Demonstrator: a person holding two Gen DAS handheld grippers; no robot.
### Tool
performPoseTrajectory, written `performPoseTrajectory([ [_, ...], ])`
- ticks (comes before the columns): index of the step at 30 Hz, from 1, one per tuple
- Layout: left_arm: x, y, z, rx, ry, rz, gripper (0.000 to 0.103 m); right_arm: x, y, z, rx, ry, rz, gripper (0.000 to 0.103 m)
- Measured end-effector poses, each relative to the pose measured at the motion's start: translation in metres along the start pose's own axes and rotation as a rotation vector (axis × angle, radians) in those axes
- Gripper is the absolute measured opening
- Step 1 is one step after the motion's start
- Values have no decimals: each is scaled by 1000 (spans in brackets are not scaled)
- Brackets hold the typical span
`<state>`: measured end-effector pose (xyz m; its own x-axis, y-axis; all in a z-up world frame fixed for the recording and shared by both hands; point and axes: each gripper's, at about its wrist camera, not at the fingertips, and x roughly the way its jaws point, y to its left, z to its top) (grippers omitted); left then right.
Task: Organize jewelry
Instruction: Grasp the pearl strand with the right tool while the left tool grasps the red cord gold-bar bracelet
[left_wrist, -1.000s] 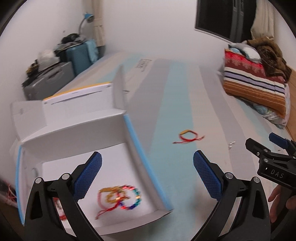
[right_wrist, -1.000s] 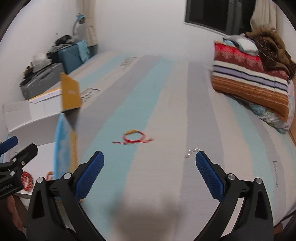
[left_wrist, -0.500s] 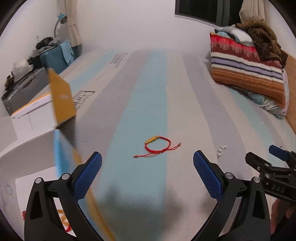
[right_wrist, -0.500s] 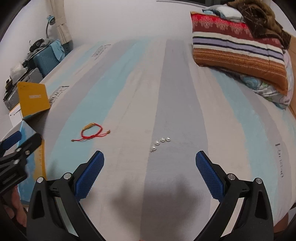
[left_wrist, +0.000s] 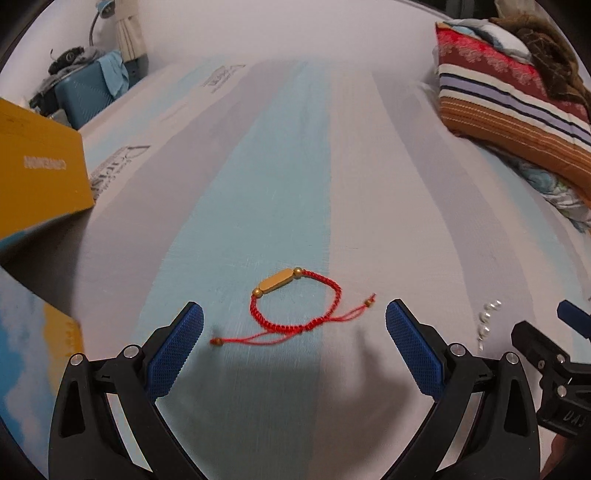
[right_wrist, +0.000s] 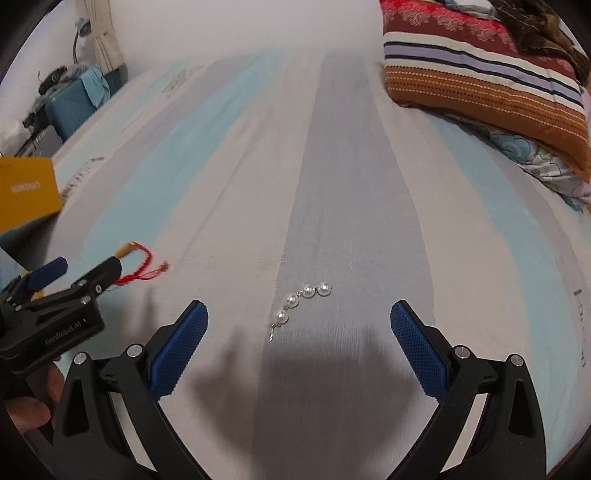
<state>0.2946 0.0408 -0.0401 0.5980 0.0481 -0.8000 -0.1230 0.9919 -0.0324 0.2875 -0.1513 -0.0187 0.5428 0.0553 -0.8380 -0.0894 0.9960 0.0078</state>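
Right now, seen from the left wrist, the left gripper (left_wrist: 293, 334) hangs low over the striped bed (left_wrist: 369, 184) with its jaws spread wide and nothing between them. The red cord bracelet (left_wrist: 295, 308) with its gold bar lies flat on the pale blue stripe, just ahead of the blue pads and centred between them, which looks like a line-up for a pinch from both sides. To the left stands the yellow flap of an open box (left_wrist: 40, 177), presumably where the pieces are meant to go. Off to the right, a short pearl strand (left_wrist: 487, 319) lies near the other tool.

From the right wrist, the right gripper (right_wrist: 299, 332) is likewise wide open and empty, squared up on the pearl strand (right_wrist: 301, 302), which curves across a grey stripe just beyond its pads. The left gripper (right_wrist: 79, 273) shows at the left edge, reaching toward the bracelet (right_wrist: 140, 264). Each tool seems assigned one piece, so both could be picked up together.
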Motion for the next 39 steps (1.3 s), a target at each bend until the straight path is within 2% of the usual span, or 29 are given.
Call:
performPoseTrajectory([
  [10, 29, 0, 9, -28, 28, 26, 97, 44, -16, 2, 84, 72, 35, 95],
  [14, 42, 3, 7, -44, 53, 40, 97, 53, -14, 2, 76, 84, 37, 94],
  [18, 52, 5, 7, -48, 70, 45, 97, 60, -11, 2, 71, 101, 44, 88],
  [23, 57, 4, 6, -37, 73, 44, 97, 68, -11, 1, 71, 122, 40, 76],
  [25, 58, 5, 6, -42, 77, 39, 95, 69, -11, 2, 72, 118, 33, 68],
  [29, 58, 7, 7, -50, 83, 37, 74, 69, -11, 1, 66, 114, 32, 52],
  [31, 58, 6, 6, -41, 86, 33, 62, 69, -12, 2, 63, 111, 36, 36],
  [34, 56, 3, 6, -26, 91, 23, 46, 69, -11, 2, 51, 110, 40, 21],
  [36, 55, 1, 6, -9, 94, 10, 35, 69, -10, 3, 41, 108, 42, 13],
  [38, 53, 0, 5, 0, 99, -15, 14, 67, -8, 3, 35, 104, 38, 13],
  [39, 52, -1, 5, 6, 101, -27, 11, 67, -8, 2, 35, 102, 38, 13],
])
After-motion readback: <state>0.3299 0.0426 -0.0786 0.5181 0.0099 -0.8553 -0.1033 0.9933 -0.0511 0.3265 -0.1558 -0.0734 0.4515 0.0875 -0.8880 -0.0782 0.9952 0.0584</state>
